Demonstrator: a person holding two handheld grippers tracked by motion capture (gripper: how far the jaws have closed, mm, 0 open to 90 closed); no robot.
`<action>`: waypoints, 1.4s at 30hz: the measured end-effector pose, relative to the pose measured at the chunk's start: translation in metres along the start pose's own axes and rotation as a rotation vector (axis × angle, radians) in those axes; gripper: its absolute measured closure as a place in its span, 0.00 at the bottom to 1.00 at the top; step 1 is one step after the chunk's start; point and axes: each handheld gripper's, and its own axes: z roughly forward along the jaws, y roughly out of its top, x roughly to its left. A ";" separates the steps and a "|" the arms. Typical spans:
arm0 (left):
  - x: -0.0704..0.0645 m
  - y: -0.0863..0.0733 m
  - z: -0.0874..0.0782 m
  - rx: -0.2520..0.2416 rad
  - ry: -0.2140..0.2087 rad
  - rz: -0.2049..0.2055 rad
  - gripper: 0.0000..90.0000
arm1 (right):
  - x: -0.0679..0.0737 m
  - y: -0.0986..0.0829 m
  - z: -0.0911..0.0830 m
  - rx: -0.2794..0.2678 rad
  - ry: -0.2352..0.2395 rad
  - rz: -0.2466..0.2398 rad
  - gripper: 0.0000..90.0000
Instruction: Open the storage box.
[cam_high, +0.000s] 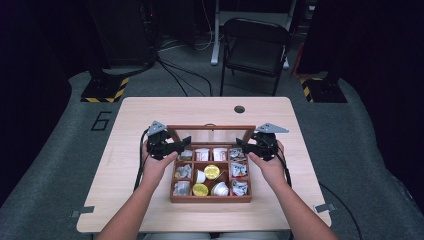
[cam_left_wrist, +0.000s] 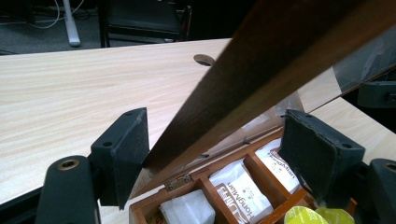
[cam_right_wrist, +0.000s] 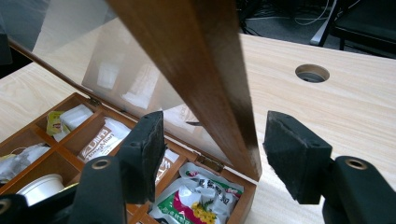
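Note:
A brown wooden box (cam_high: 210, 198) with several compartments sits mid-table. Its glass-paned lid (cam_high: 210, 128) is raised and tilted back. Inside are white packets (cam_left_wrist: 243, 191), printed sachets (cam_right_wrist: 201, 200), white cups (cam_right_wrist: 42, 186) and yellow-lidded cups (cam_high: 211, 171). My left gripper (cam_high: 182, 145) is at the lid's left end. In the left gripper view its jaws stand wide apart, with the lid's side rail (cam_left_wrist: 261, 60) running between them. My right gripper (cam_high: 242, 145) is at the lid's right end, open astride the other side rail (cam_right_wrist: 201, 60).
The light wooden table (cam_high: 150, 110) has a round cable hole (cam_high: 239, 109) behind the box. A black folding chair (cam_high: 255, 45) stands beyond the far edge, with cables on the floor. Bare tabletop lies left and right of the box.

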 end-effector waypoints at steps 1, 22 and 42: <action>-0.001 0.000 0.000 0.001 0.003 0.004 0.26 | 0.000 0.000 0.000 -0.003 0.002 0.000 0.42; 0.006 -0.006 0.013 0.001 0.019 0.031 0.28 | -0.001 -0.002 0.009 -0.010 -0.010 0.010 0.42; 0.017 -0.013 0.028 0.029 0.007 0.031 0.30 | -0.002 -0.008 0.026 -0.009 -0.018 -0.014 0.40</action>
